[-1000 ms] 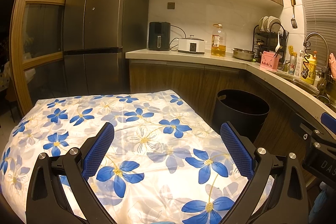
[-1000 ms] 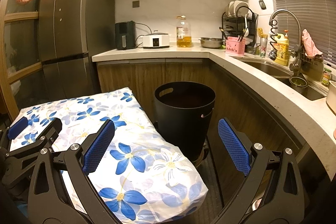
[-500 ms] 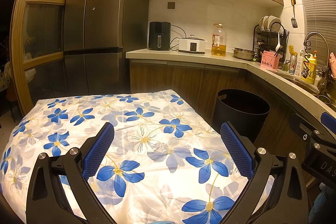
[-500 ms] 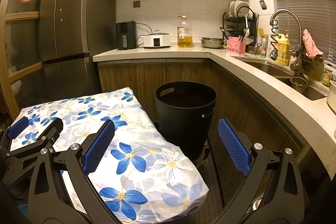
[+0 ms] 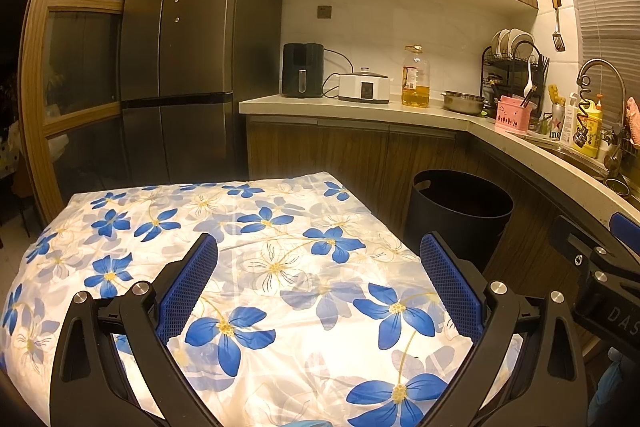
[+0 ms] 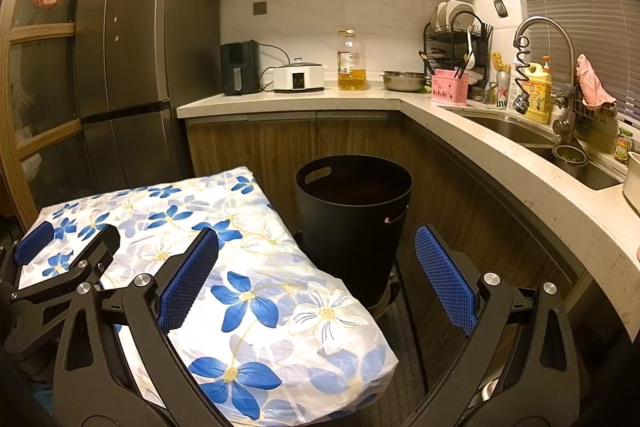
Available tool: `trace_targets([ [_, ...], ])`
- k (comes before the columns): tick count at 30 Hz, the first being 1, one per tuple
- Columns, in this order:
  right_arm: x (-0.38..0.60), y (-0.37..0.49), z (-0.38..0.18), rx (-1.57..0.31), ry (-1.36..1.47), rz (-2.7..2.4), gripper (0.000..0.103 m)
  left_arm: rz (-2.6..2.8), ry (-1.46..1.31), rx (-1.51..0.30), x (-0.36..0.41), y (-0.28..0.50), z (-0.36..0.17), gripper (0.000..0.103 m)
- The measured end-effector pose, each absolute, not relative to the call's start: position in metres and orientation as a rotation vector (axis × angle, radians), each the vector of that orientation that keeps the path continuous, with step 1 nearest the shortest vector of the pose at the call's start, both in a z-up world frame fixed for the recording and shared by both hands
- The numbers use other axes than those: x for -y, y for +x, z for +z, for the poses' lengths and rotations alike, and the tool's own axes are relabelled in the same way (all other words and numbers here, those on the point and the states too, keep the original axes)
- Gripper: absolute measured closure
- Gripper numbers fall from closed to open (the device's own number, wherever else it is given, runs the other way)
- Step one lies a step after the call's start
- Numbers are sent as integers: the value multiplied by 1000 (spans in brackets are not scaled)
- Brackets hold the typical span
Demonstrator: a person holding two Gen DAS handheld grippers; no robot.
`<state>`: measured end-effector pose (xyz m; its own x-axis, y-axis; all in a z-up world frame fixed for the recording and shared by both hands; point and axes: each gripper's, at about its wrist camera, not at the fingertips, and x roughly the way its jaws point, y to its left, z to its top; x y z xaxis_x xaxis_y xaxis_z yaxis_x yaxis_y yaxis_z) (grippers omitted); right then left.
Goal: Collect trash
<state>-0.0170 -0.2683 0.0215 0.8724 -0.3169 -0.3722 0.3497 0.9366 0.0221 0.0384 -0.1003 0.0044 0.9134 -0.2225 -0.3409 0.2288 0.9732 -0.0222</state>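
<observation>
Beyond the floral table (image 5: 280,227), the bin (image 6: 354,219) stands past both spread jaws.

Both tools are built alike. The left tongs (image 5: 318,277) are matte black plastic, two angular arms with triangular cut-outs, each tipped by a long blue pad (image 5: 188,289) with a fine gridded texture. Round silver screws (image 5: 140,287) sit at the arm joints. The right tongs (image 6: 316,271) match them: black frame, blue textured pads (image 6: 446,285), silver screws (image 6: 491,278). Pale letters "DAS" mark their black body in the left view
</observation>
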Motion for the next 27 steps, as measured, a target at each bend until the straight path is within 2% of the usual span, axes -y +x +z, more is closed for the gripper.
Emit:
trace_targets([
  [16,269,-17,22,-372,94,-349,6,-254,15,-336,100,33,7,6],
  [22,273,-18,21,-369,99,-350,6,-235,14,-356,96,37,5,20],
  [27,273,-18,22,-369,98,-351,6,-230,14,-351,95,37,7,21],
])
